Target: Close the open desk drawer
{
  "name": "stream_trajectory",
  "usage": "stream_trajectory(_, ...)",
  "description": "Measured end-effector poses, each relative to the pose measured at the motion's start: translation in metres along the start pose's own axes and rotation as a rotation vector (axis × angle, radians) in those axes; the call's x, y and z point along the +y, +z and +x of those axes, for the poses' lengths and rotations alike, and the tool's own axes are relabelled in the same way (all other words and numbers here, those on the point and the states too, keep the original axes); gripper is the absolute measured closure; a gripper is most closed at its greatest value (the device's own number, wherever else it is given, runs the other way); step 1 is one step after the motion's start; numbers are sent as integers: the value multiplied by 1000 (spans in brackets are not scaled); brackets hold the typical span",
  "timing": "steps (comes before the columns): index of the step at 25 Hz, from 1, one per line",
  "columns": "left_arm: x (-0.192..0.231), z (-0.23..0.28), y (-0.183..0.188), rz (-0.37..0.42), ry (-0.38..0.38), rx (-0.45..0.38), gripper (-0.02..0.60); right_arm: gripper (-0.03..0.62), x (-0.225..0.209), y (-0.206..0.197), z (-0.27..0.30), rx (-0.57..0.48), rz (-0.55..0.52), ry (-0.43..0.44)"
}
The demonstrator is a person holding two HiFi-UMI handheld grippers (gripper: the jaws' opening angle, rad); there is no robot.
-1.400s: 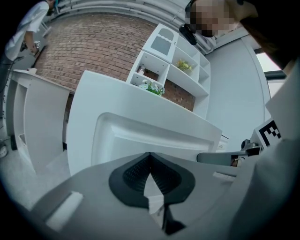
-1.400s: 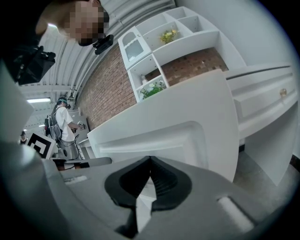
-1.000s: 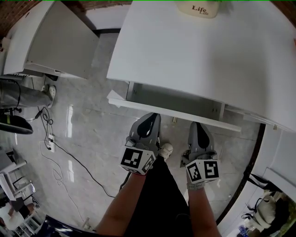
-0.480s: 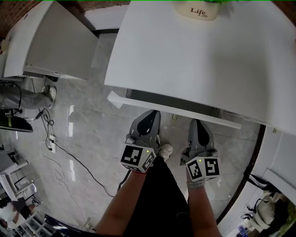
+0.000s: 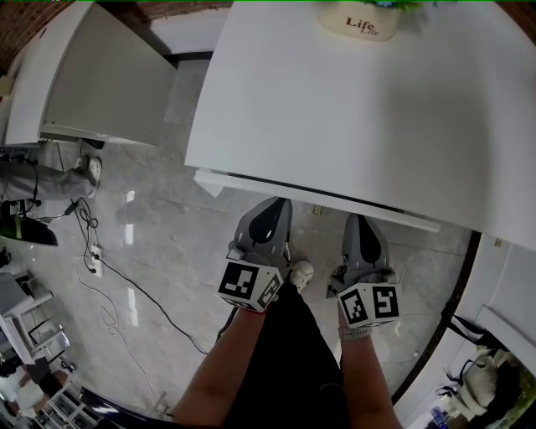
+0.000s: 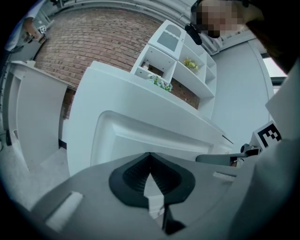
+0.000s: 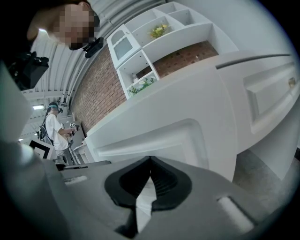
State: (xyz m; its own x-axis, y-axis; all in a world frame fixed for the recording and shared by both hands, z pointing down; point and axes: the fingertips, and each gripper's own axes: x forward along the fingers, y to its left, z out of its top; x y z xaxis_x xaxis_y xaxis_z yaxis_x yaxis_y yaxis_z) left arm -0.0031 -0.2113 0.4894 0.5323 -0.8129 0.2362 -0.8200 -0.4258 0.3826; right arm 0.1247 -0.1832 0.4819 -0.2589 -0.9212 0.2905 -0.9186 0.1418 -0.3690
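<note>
Drawer (image 5: 251, 188) sat almost fully in under the white desk top (image 5: 360, 126). Its front showed only as a narrow white strip along the top's near edge, with a thin dark line between the two. From the head view, the left gripper (image 5: 274, 205) pointed toward twelve o'clock with its tip right at that strip. Whether it touched could not be told. The right gripper (image 5: 357, 220) stood just beside it at three o'clock, its tip also at the drawer. On each, the jaws met at the tips with nothing held, and the drawer's panelled front filled the view beyond them. A cream pot (image 5: 360, 21) stood at the desk's twelve o'clock edge, and a cable (image 5: 126, 285) trailed over the grey floor (image 5: 167, 243) at eight o'clock.
</note>
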Motion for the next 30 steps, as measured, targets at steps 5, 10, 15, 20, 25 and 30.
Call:
stream_trajectory(5,2,7,4,2,-5,0,580,594,-2,3,6,-10,10,-8)
stream_trajectory(10,4,13,5,8,-11,6,580,594,-5,5,12,-17,21,-17)
stream_trajectory(15,6,21,10,18,-6,10,580,594,-8,8,19,-23,32,-26)
stream_trajectory(20,5,21,12,18,-12,4,578,594,-8,9,19,-35,37,-26)
stream_trajectory(25,6,22,12,22,-15,2,578,594,-8,8,20,-41,19,-16)
stream_trajectory(30,6,20,8,27,-11,10,580,594,-7,10,18,-40,9,-15)
